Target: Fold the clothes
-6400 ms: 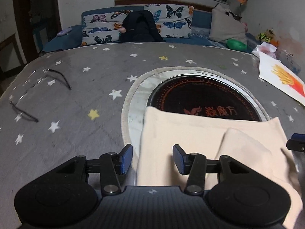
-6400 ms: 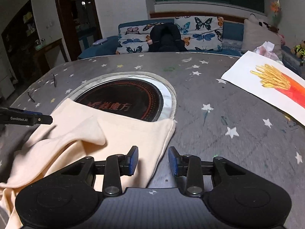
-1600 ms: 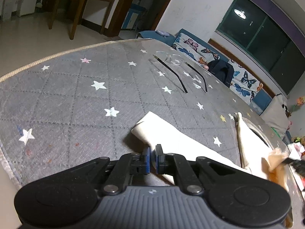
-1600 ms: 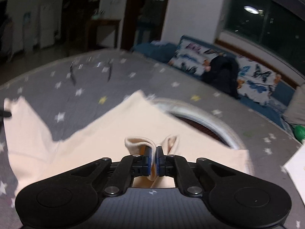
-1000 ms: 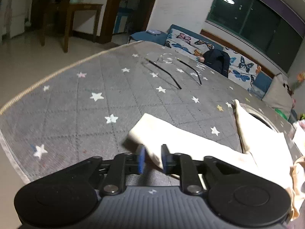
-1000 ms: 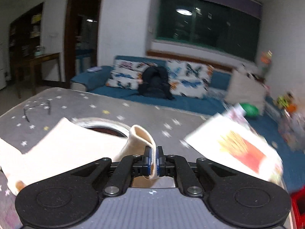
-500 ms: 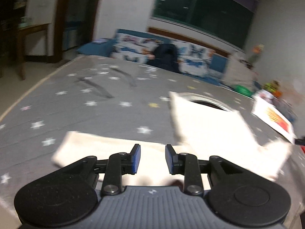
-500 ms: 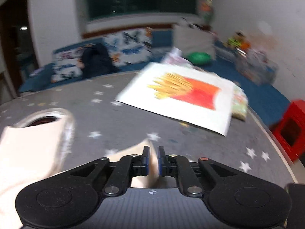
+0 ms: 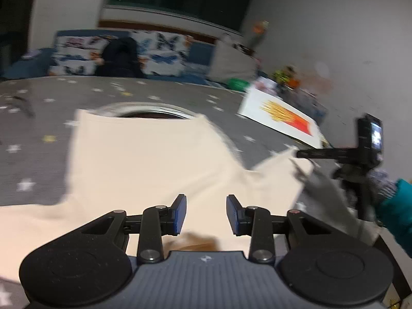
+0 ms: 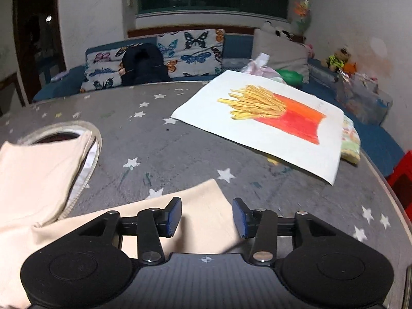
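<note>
Cream garment (image 9: 144, 154) lies spread flat, sleeves out, near the table (image 10: 180, 141) front edge, no fold visible yet; left gripper (image 9: 206, 212) and right gripper (image 10: 206, 216) both gape wide, holding nothing, so folding remains.

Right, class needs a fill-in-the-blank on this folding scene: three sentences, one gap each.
1. The fingers of both the left gripper and the right gripper are ____.
2. The drawing on the table shows ____.
3. The cream garment partly covers a round ____ in the grey cover.

Missing words: open; fries; hole
</note>
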`<state>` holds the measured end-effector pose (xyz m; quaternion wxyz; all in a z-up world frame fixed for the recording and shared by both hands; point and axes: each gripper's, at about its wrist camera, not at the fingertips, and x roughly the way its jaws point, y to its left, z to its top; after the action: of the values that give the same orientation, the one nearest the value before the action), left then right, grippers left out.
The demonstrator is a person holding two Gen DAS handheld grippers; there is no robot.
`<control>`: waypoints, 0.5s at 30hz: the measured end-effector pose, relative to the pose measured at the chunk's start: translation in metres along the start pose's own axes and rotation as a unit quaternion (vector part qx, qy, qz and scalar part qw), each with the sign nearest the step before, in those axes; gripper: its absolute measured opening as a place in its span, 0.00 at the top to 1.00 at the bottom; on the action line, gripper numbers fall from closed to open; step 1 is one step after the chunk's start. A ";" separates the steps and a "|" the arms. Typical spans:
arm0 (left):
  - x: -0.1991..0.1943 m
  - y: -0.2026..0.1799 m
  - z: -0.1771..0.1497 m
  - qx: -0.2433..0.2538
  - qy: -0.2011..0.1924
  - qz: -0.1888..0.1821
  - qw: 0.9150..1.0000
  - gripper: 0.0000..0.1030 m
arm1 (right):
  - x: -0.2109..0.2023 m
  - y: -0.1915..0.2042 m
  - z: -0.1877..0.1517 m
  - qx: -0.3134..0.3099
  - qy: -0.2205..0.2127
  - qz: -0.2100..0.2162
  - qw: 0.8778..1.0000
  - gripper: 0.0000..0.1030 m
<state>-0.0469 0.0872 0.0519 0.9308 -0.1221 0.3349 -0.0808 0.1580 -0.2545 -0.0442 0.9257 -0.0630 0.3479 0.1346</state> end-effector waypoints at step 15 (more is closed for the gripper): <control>0.040 -0.045 -0.041 0.052 0.088 -0.079 0.992 0.67 | -0.003 -0.012 -0.012 -0.005 0.021 -0.044 0.999 0.50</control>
<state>-0.0459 0.0279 0.0092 0.8934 -0.0915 0.4005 -0.1820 0.1514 -0.2689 -0.0507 0.9229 -0.0856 0.3635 0.0940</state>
